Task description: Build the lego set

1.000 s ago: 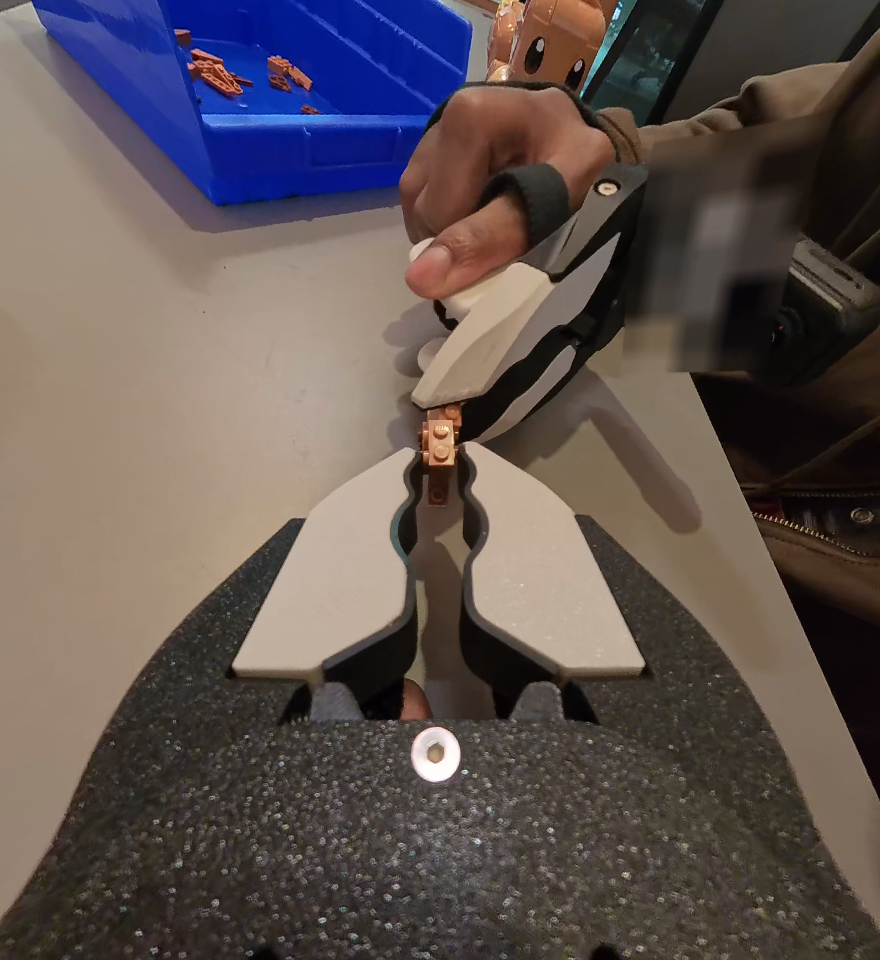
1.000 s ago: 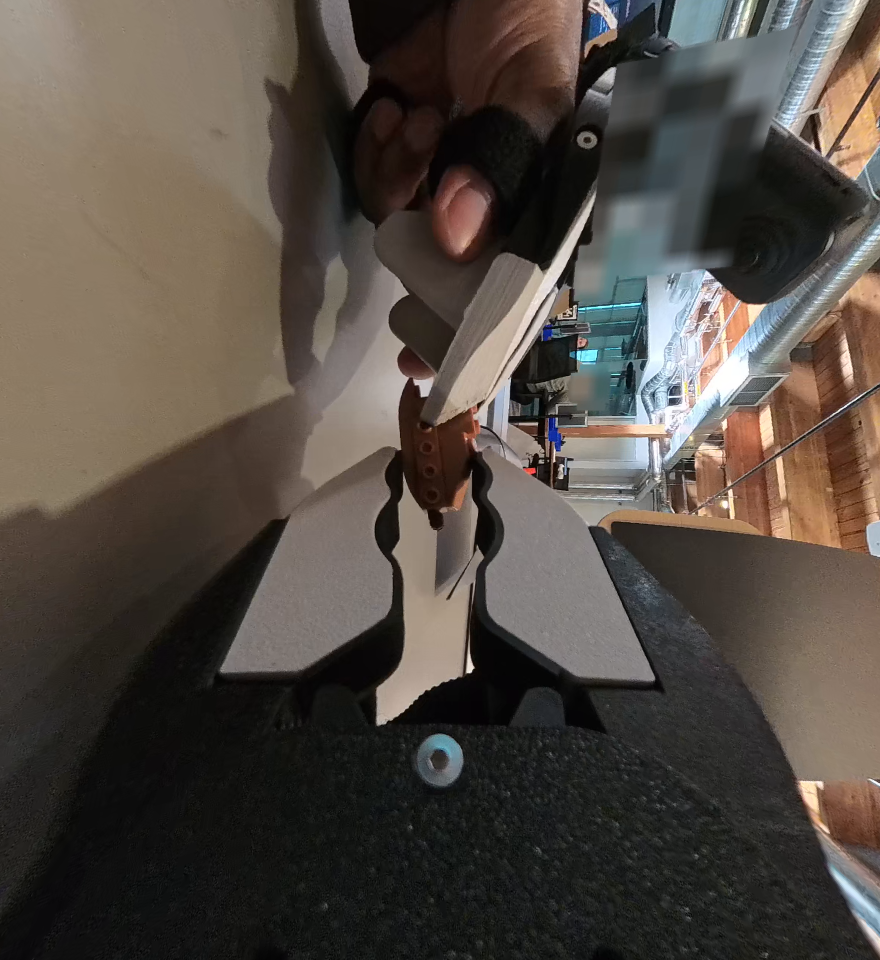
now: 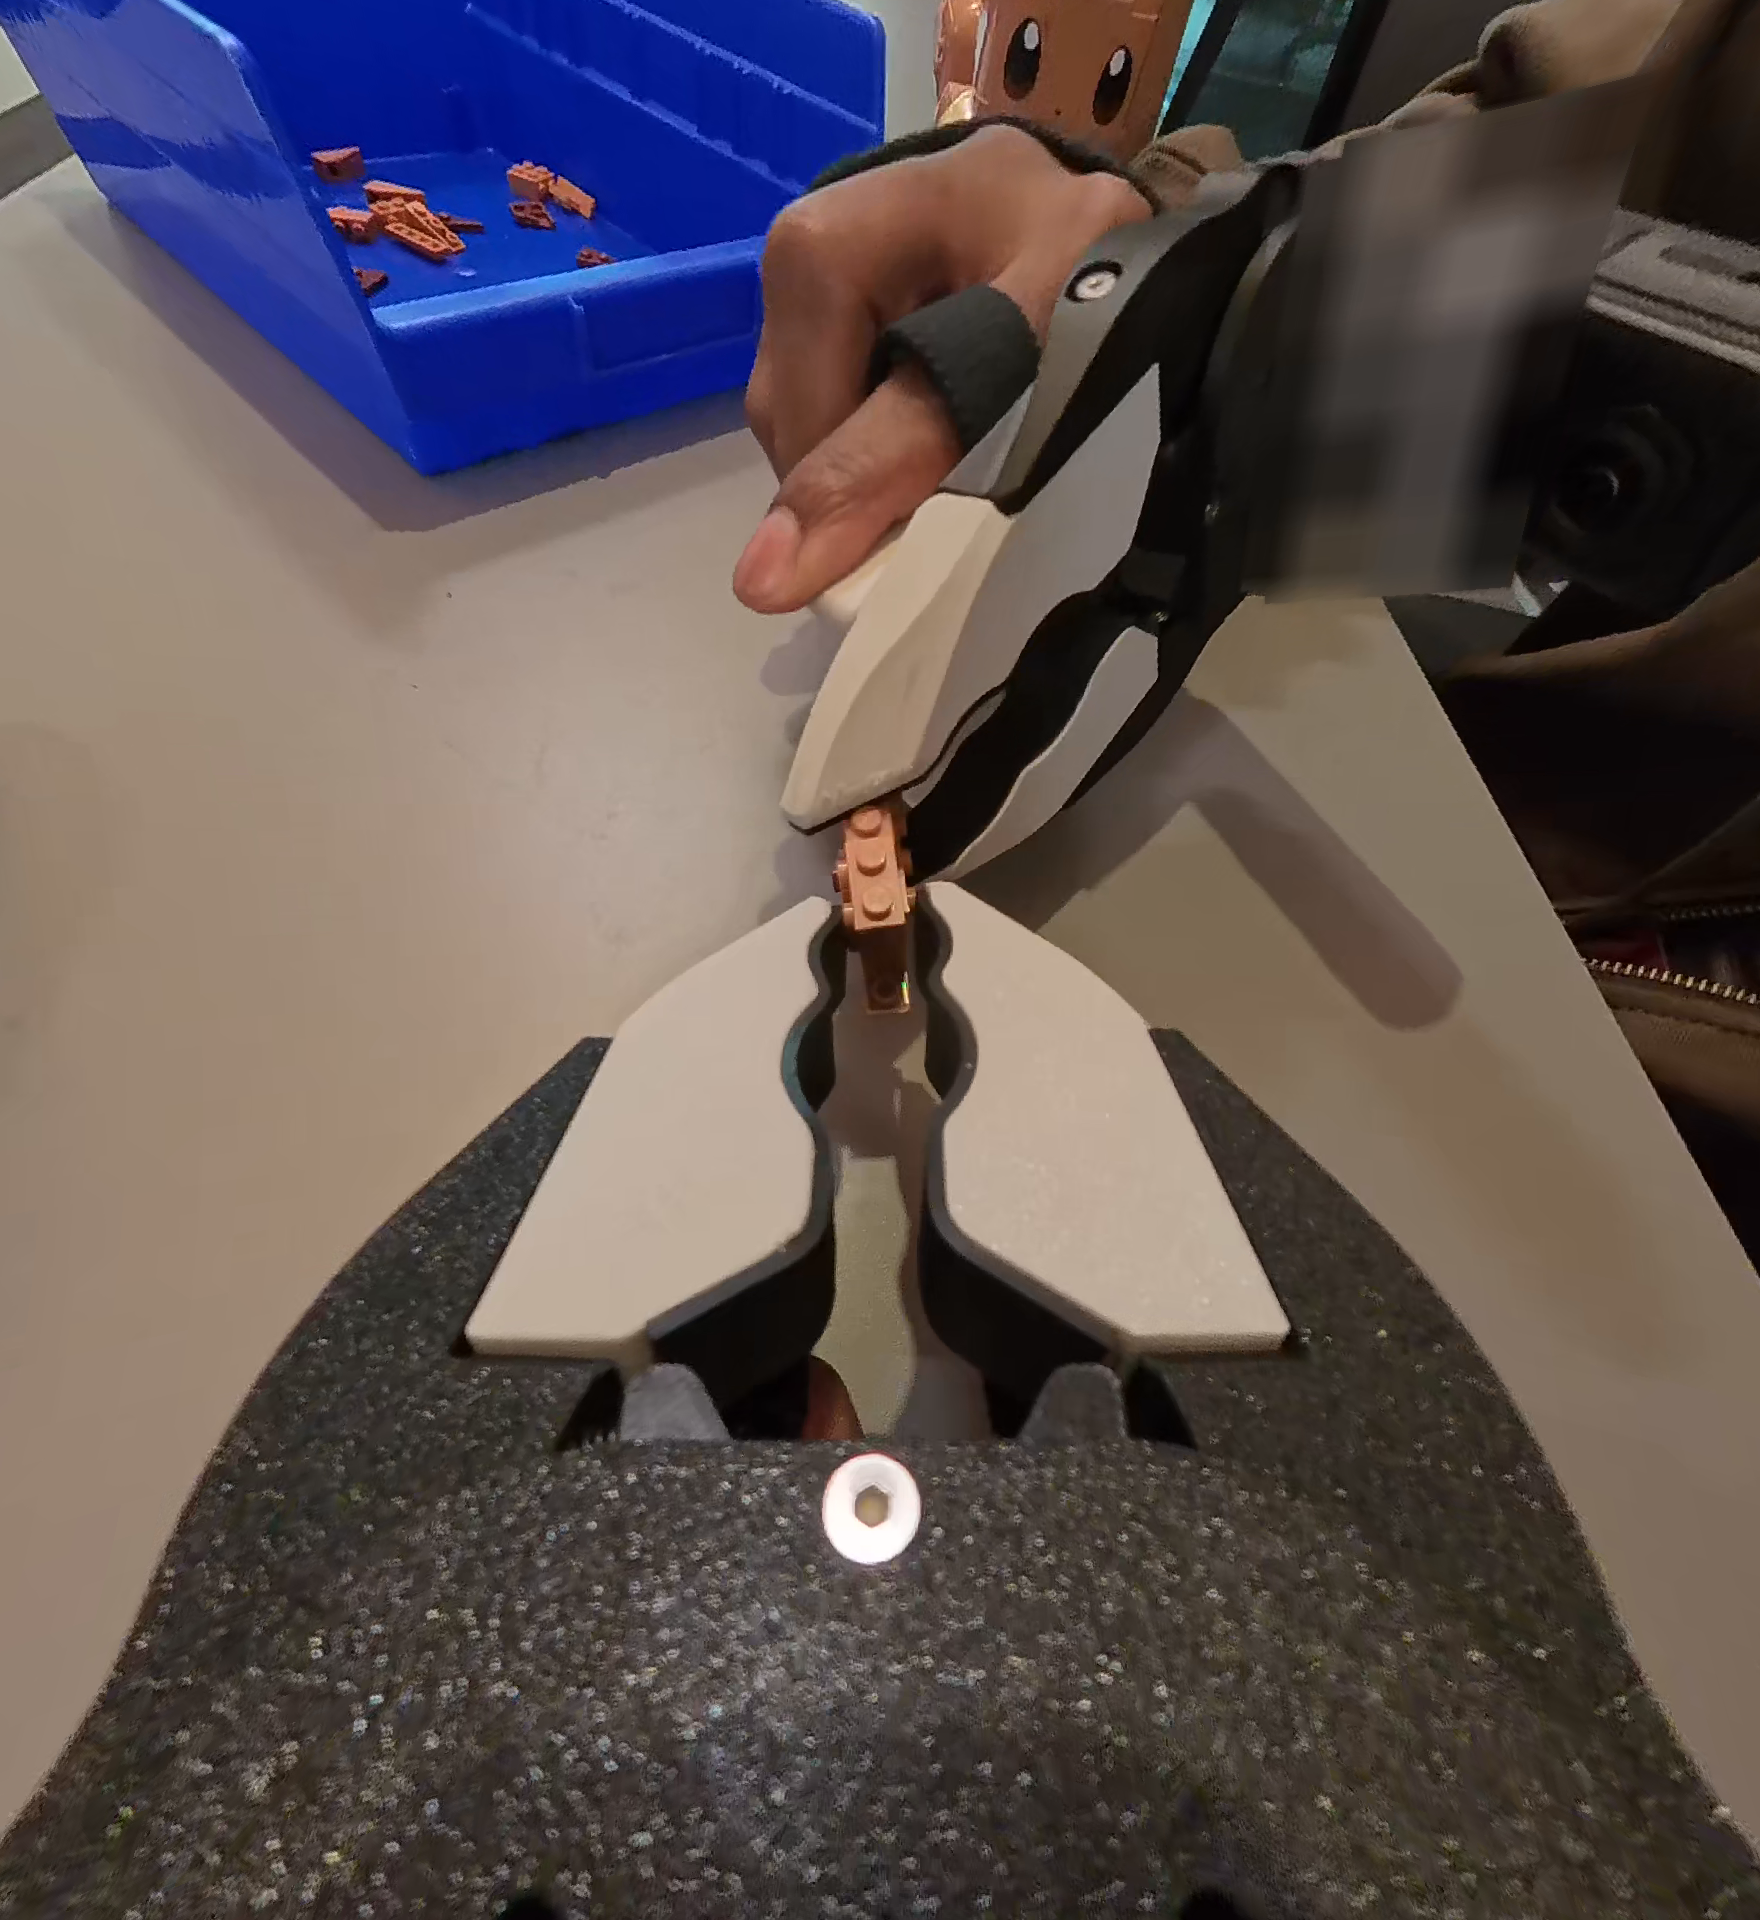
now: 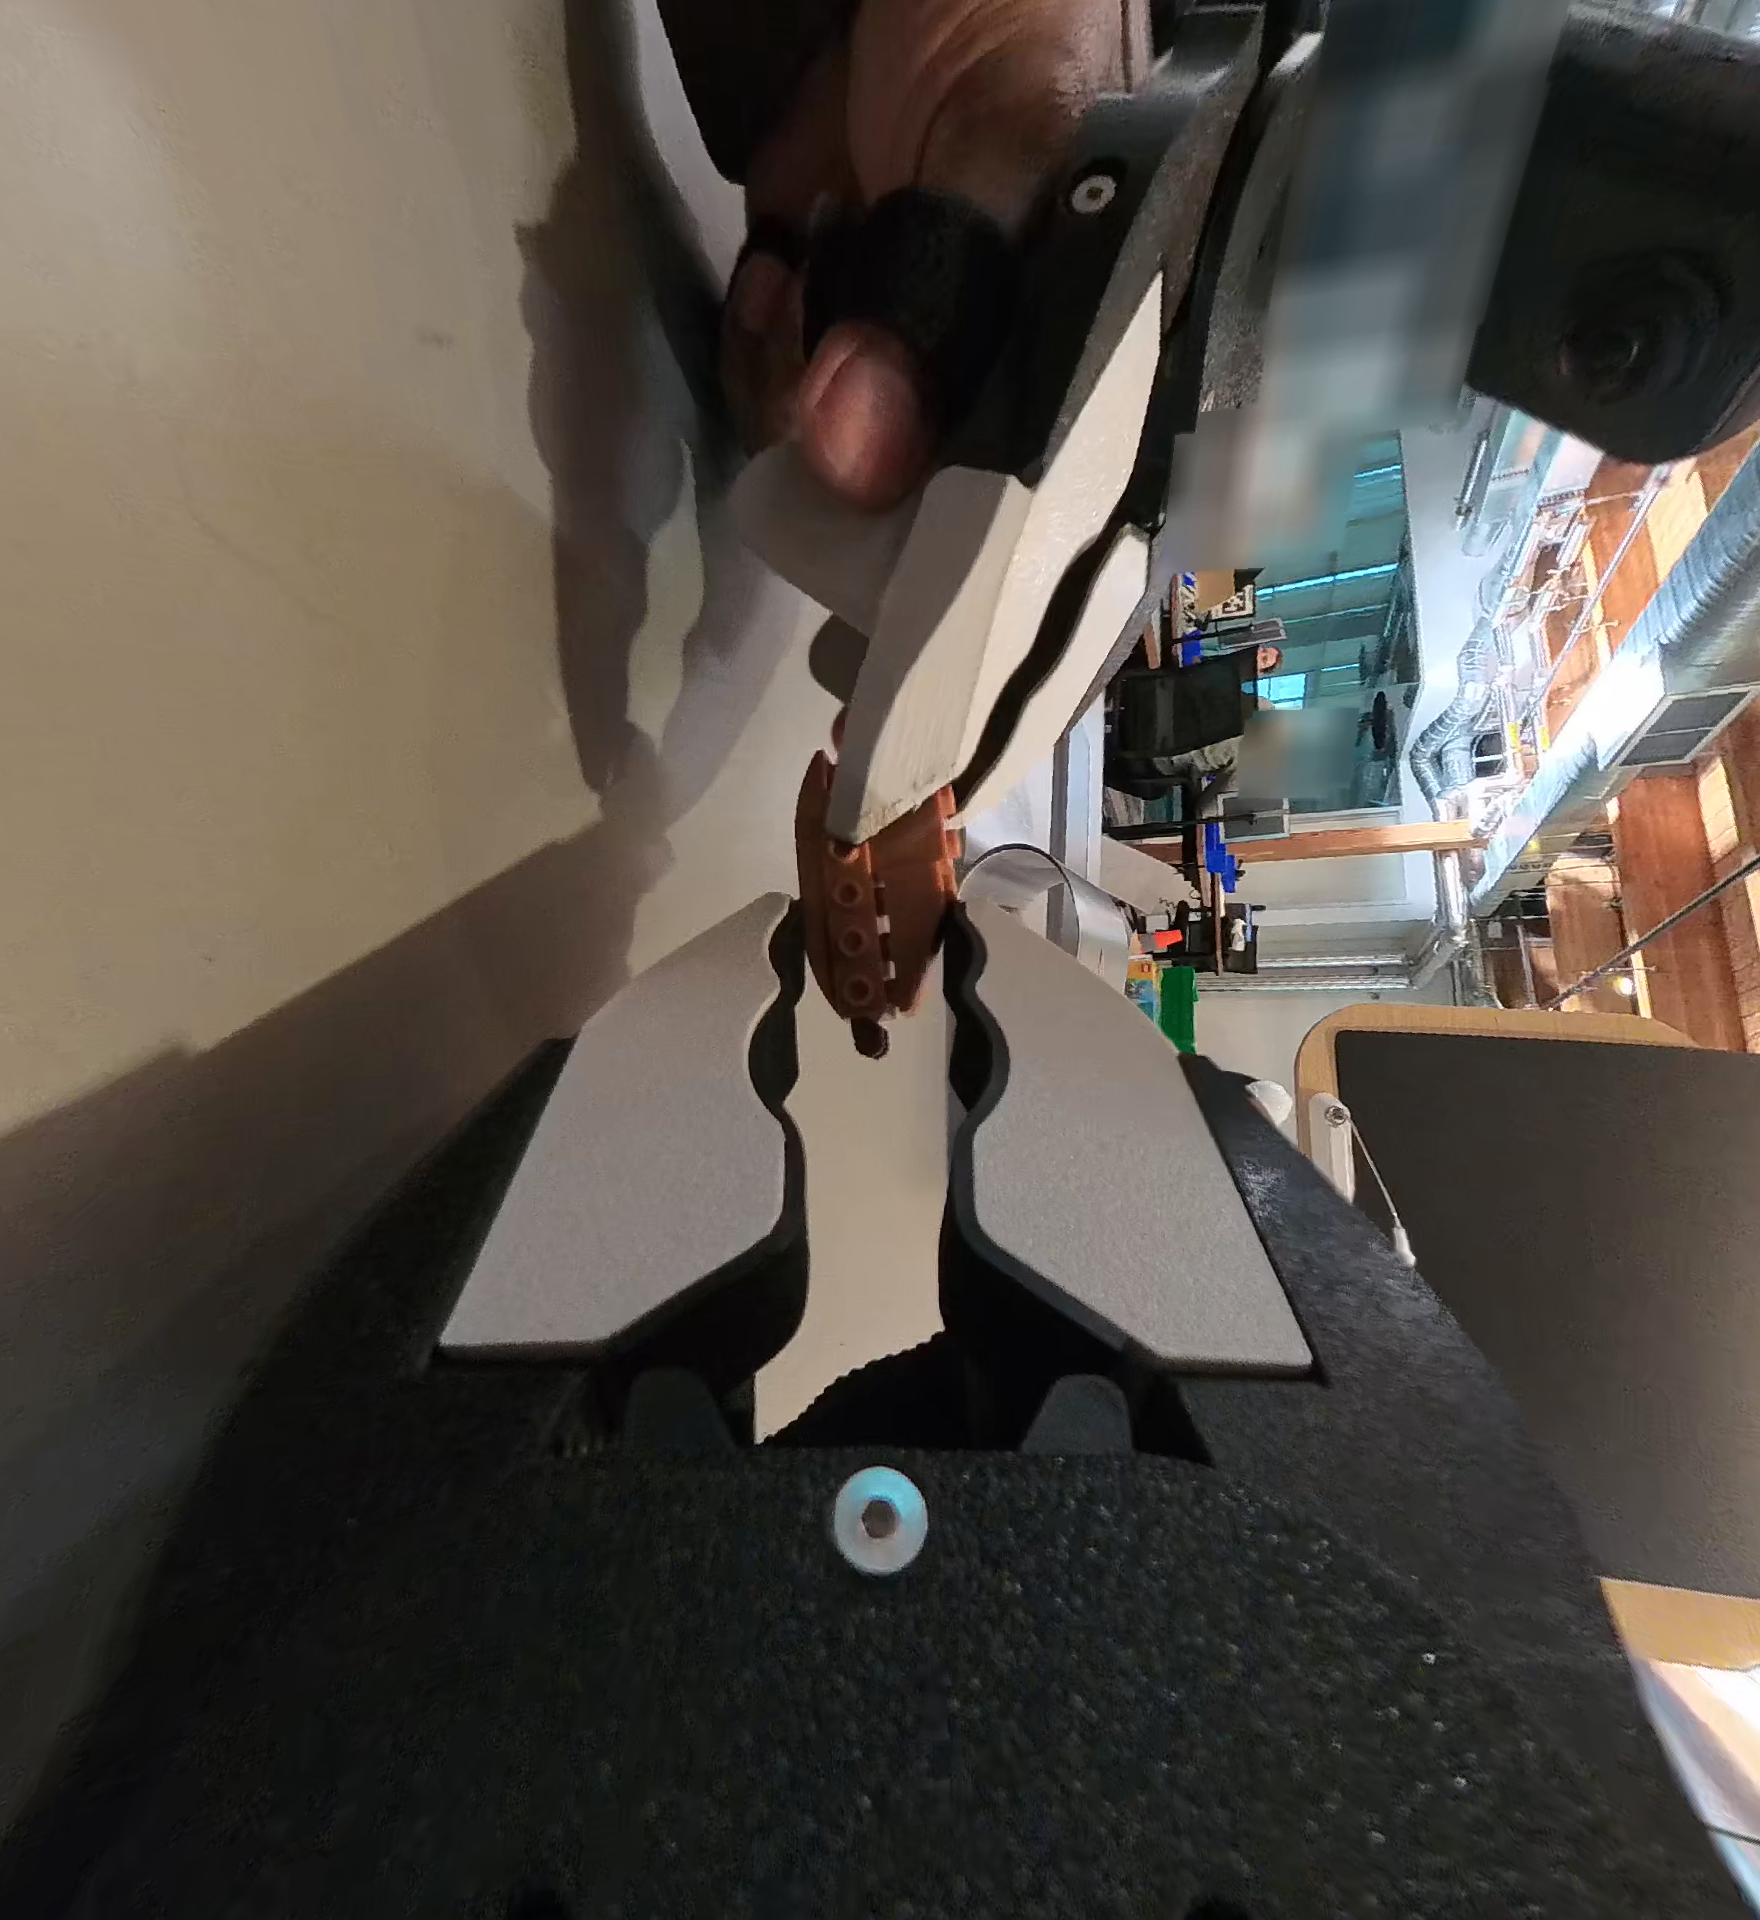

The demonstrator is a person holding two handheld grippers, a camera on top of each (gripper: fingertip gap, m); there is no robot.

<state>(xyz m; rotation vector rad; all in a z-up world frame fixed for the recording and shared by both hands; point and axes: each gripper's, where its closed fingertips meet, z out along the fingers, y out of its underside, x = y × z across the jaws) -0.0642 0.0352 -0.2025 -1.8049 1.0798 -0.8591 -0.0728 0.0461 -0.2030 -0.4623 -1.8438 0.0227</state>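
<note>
A small brown lego assembly (image 3: 874,883) is held above the grey table (image 3: 336,831) between both grippers. My left gripper (image 3: 878,920) is shut on its near end. My right gripper (image 3: 871,821) comes in from the upper right, held by a hand (image 3: 886,343), and is shut on its far end. In the right wrist view the assembly (image 4: 876,925) shows its studded underside between my right gripper (image 4: 871,920). The left gripper (image 4: 891,821) clamps it from above there.
A blue bin (image 3: 564,343) with several loose brown bricks (image 3: 408,223) stands at the back left. A brown lego figure with eyes (image 3: 1052,62) stands behind it. The table edge runs down the right, beside the person's jacket (image 3: 1738,831). A dark board (image 4: 1582,1299) stands at the right. Left and right tips are no more than a few centimetres apart.
Both grippers still hold the assembly. The right gripper has shifted slightly left and its tips sit a little farther along the piece. Nothing was let go.
</note>
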